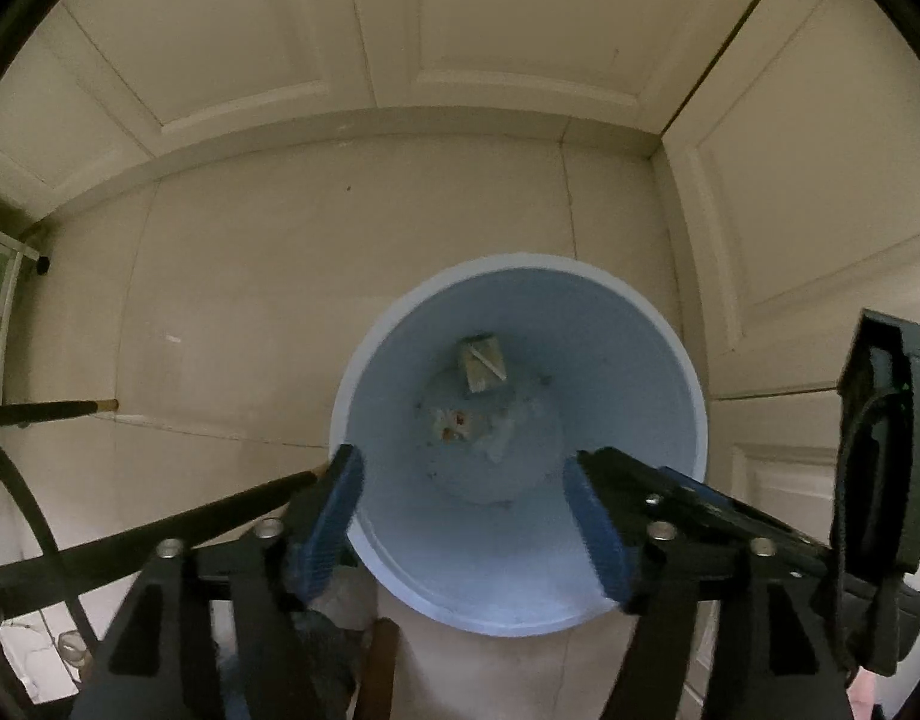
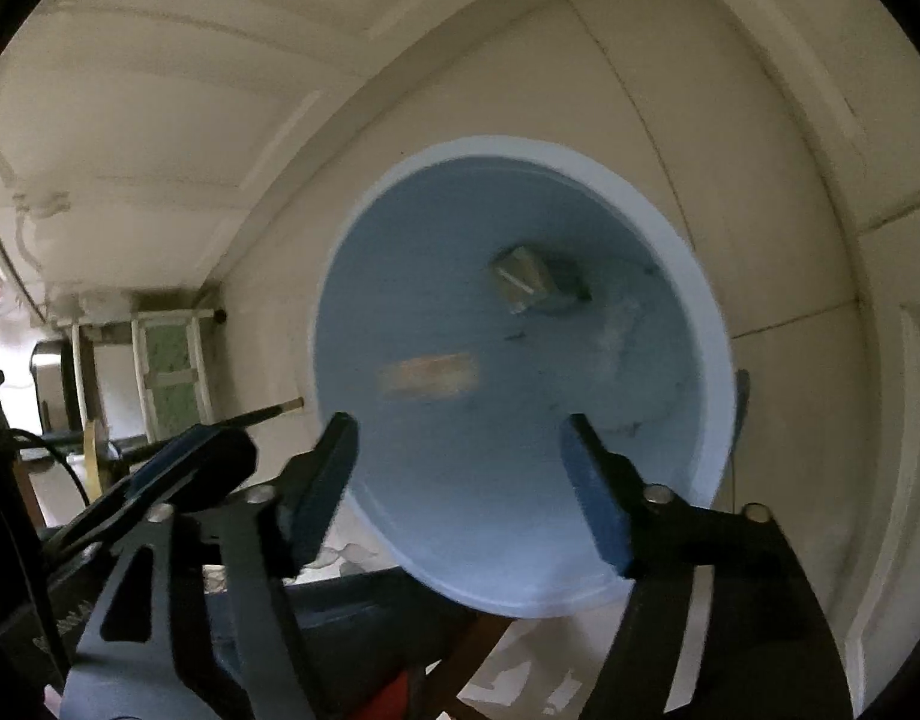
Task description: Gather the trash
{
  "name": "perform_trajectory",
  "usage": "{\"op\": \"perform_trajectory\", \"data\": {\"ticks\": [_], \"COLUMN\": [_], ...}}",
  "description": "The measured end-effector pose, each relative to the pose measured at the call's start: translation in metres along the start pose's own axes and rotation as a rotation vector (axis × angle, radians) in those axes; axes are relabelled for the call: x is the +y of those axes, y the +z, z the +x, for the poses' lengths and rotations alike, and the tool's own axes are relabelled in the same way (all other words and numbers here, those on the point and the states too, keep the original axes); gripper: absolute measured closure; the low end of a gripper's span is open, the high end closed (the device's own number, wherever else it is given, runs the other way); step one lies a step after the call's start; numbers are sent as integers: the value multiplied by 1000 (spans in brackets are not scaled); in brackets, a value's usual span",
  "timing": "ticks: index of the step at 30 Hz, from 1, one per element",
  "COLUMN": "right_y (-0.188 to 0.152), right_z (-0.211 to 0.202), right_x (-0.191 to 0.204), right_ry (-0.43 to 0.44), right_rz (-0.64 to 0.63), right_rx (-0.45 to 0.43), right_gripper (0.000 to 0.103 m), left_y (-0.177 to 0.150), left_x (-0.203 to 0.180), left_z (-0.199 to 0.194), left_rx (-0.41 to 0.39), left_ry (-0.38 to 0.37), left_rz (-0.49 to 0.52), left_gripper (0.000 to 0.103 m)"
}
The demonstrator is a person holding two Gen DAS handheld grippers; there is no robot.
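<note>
Blue bin (image 1: 670, 384) at frame centre already holds a scrap (image 1: 482, 365); both grippers, left (image 1: 463, 534) and right (image 2: 460, 492), hover above with fingers apart and empty, so next probably comes fetching more trash.

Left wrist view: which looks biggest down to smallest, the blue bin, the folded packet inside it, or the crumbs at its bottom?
1. Blue bin, by far.
2. Folded packet.
3. Crumbs, a patch looking only slightly smaller than the packet, so that order is unsure.

The left gripper (image 1: 463, 516) has black skeletal arms with triangular cut-outs, silver screws at the joints and ribbed blue pads (image 1: 598, 534). The right gripper (image 2: 456, 480) has the same black frame, screws and blue pads (image 2: 595, 498).
</note>
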State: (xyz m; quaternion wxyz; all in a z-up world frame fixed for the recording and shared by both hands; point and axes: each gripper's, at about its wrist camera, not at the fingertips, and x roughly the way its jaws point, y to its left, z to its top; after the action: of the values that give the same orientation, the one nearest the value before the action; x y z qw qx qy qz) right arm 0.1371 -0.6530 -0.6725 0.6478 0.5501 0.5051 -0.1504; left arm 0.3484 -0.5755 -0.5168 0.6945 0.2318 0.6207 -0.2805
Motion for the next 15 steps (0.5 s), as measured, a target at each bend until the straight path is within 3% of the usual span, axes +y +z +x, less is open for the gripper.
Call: {"op": "perform_trajectory", "data": {"ticks": [4,7,9,15], "right_y": [-7,-20,-37,-93], "right_z": [-14,-31,-41,-32], "right_x": [-15,-16,-16,-12], "right_ry": [-28,-69,-122,-253], "right_rz": [1,-40,-76,-134], "right_rx": [-80,-155,-207,-225], "right_gripper": [14,0,0,0], "left_y": [-15,-21,-27,-28], "left_x": [-5,-6,-3,18], "left_z": [-5,0,2,27], "left_rx": [-60,-54,-37,6], "left_ry": [111,192,189,195], "left_rz": [24,8,-49,-157], "left_gripper": [28,28,28,28]}}
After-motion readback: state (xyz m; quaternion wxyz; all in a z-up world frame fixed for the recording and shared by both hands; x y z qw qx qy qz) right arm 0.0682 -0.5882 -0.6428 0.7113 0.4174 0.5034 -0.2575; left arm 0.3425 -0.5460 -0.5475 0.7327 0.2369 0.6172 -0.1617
